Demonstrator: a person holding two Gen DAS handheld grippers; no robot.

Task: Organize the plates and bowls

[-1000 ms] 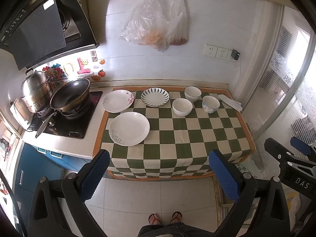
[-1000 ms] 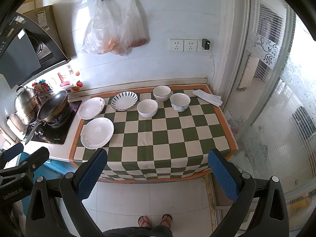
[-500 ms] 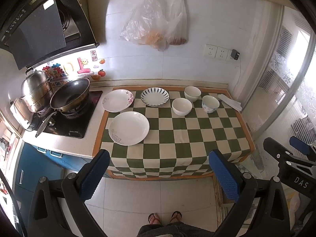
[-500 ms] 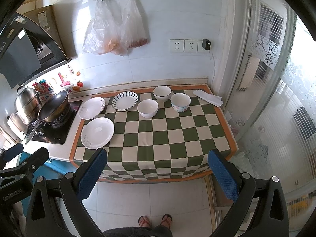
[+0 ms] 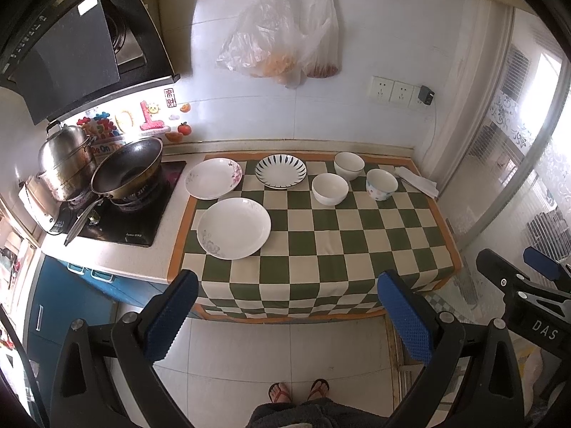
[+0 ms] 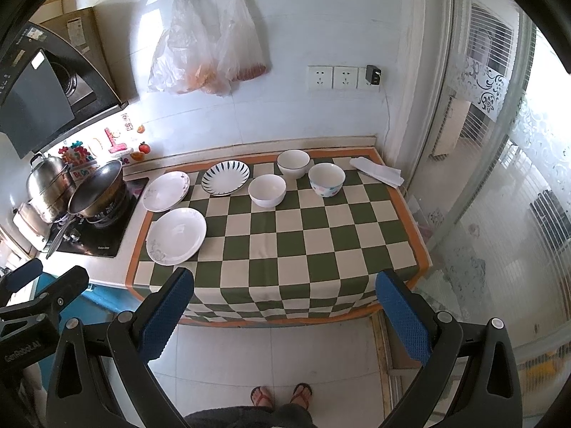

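Note:
On the green-and-cream checked cloth (image 5: pixel 321 246) lie three plates: a large white plate (image 5: pixel 233 228) at front left, a floral plate (image 5: pixel 213 183) behind it, and a blue-striped plate (image 5: pixel 281 171). To their right stand three bowls: a white bowl (image 5: pixel 329 189), a white bowl (image 5: pixel 349 166) behind it, and a patterned bowl (image 5: pixel 381 184). The same dishes show in the right wrist view, with the large plate (image 6: pixel 176 235) at left. My left gripper (image 5: pixel 287 317) and right gripper (image 6: pixel 283 314) are open and empty, held over the floor well in front of the counter.
A wok (image 5: pixel 126 169) and a steel pot (image 5: pixel 64 162) sit on the stove at left. A folded white cloth (image 5: pixel 415 180) lies at the counter's right end. Plastic bags (image 5: pixel 285 42) hang on the wall. A glass door (image 6: pixel 499 178) stands at right.

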